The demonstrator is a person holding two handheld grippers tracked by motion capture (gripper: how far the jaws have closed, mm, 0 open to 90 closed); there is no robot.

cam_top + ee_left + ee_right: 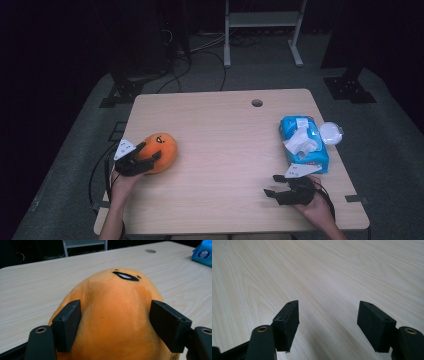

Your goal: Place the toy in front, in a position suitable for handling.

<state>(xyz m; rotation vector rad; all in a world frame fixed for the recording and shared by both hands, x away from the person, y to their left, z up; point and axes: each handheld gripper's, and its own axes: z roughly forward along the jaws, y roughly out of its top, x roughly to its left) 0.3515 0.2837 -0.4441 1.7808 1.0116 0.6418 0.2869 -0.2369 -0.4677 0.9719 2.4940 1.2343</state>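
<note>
While both forearms come in from the near edge of the table (225, 130), the person's left hand (121, 181) is angled up and to the right, carrying the left gripper (146, 152) onto the orange plush toy (161, 150) near the table's left edge. Its jaws sit on either side of the toy's rounded body, and the left gripper view shows the two black pads (67, 323) pressed against the plush (112, 320) flanks, so the gripper is clamped on the soft toy at a medium width. That close view also shows the toy's stitched black mouth facing away from the camera, with a corner of the blue pack (203, 253) far off on the tabletop.

On the other side, the right hand (315, 202) rests low near the front right corner, its right gripper (272, 185) pointing left across the bare wood. The right gripper view shows its jaws standing wide apart with nothing between them.

Farther back on the right lies a blue wipes pack (305, 145) with a white tissue pulled up, and a round white lid (331, 133) just beside it.
</note>
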